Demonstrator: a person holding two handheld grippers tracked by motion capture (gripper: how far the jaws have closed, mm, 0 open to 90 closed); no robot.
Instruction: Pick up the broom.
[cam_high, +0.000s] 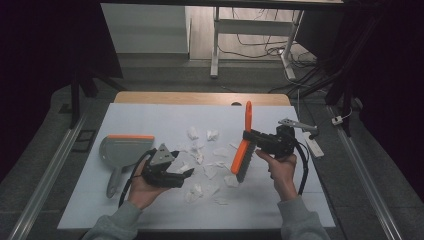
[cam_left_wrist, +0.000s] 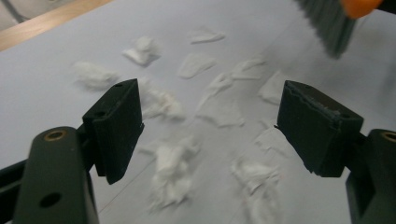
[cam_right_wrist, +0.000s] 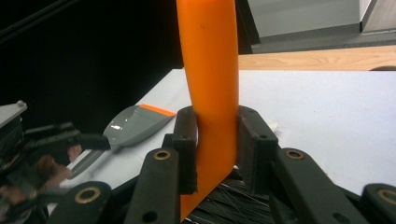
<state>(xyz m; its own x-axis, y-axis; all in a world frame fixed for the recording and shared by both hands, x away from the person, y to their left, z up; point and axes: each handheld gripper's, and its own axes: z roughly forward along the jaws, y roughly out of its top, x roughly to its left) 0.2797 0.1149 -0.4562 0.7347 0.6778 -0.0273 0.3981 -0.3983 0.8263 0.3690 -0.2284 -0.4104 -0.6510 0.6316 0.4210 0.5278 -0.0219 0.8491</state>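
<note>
We read no brand, label or writing on anything here.

Our right hand-held gripper (cam_high: 248, 135) is clamped on the brush (cam_high: 243, 150), its black jaws pressing both sides of the smooth orange plastic handle, as the right gripper view shows (cam_right_wrist: 212, 93). The handle is a long, flat, slightly curved bar that tapers toward its tip, which points to the far edge of the tabletop (cam_high: 150, 115). At the lower end sits a row of dark grey bristles, slanting down toward the paper scraps (cam_high: 210, 170), a little right of the tabletop's middle. In the left gripper view the bristle tips (cam_left_wrist: 329, 28) hang above the surface at the top right.

Our left hand-held gripper (cam_high: 189, 172) is empty, with its jaws standing well apart. It is held over the near left part of the tabletop. Its black pads (cam_left_wrist: 116, 126) look ribbed and rubbery.

The scraps are torn, crumpled pieces of white tissue or paper, scattered loosely across the middle of the tabletop, some flat, some balled up.

The dustpan (cam_high: 122, 150) lies near the left edge, grey plastic with an orange strip along its front lip and a grey handle pointing to the near edge. The tabletop is covered by a pale, matt sheet, with bare wood showing along the far edge.
</note>
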